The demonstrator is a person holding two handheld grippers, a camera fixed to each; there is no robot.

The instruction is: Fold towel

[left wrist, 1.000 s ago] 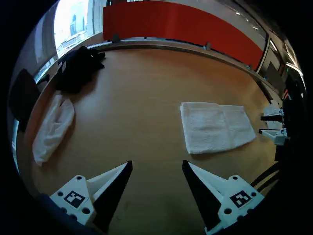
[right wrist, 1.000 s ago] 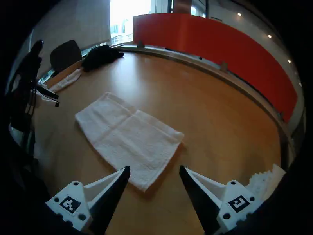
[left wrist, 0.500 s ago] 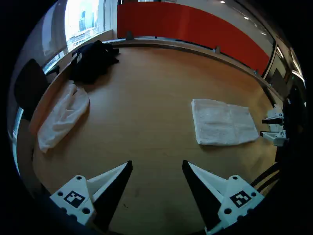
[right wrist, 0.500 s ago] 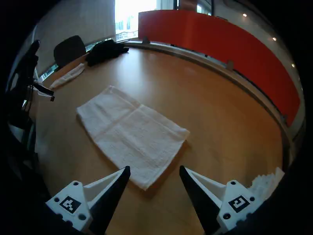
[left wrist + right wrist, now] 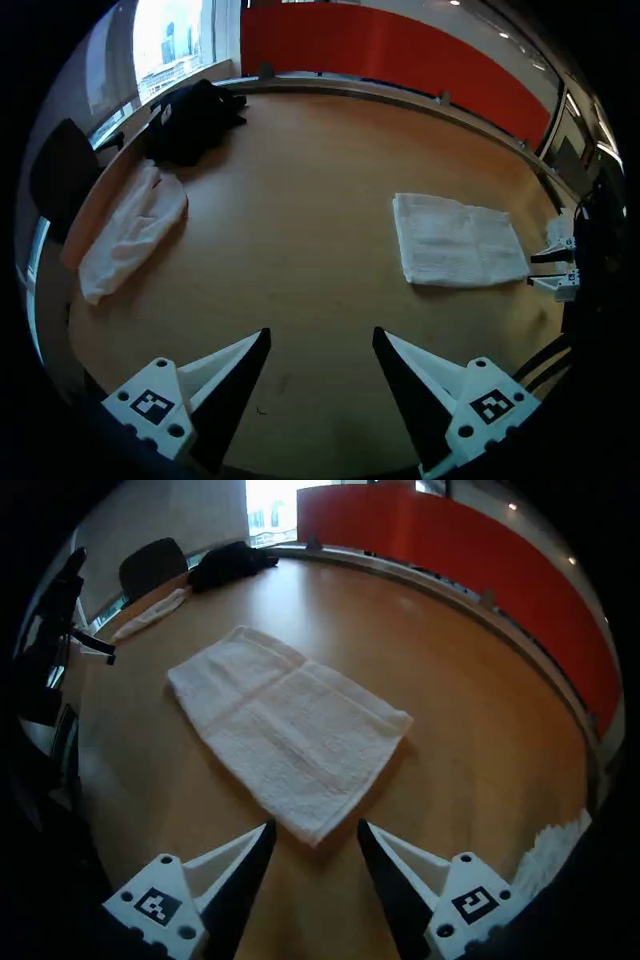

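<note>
While the right gripper (image 5: 314, 830) is hovering low over the wooden table (image 5: 480, 744), its fingers are standing apart with nothing between the pads. The near corner of the white towel (image 5: 284, 724) is lying right at the gap between the fingertips. Left gripper (image 5: 320, 332) is also hanging spread and empty, well back from the towel.

Risks, as judged from here:
- Towel appears to be lying in layers at the near edge. If the fingers are closing on the top layer alone, the fold is likely to be peeling open instead of carrying over.
- Corner is sitting flat on the table. A pinch coming in too high will be closing on air; one coming in too steep will be shoving the cloth and bunching it.
- One gripper alone is working near the cloth. Lifting a single corner is likely to be dragging the towel askew, leaving the edges not meeting.

Position: towel is lying flat mid-table with a crease running across it, its long axis running away from the right gripper toward the far left. Seen from the left gripper view, it is lying off to the right of that gripper's fingers and well apart from them, with the right gripper showing just beside its far end. Second white towel (image 5: 132, 228) is lying rumpled by the table's edge near a black garment (image 5: 192, 120), both well apart from the work.
</note>
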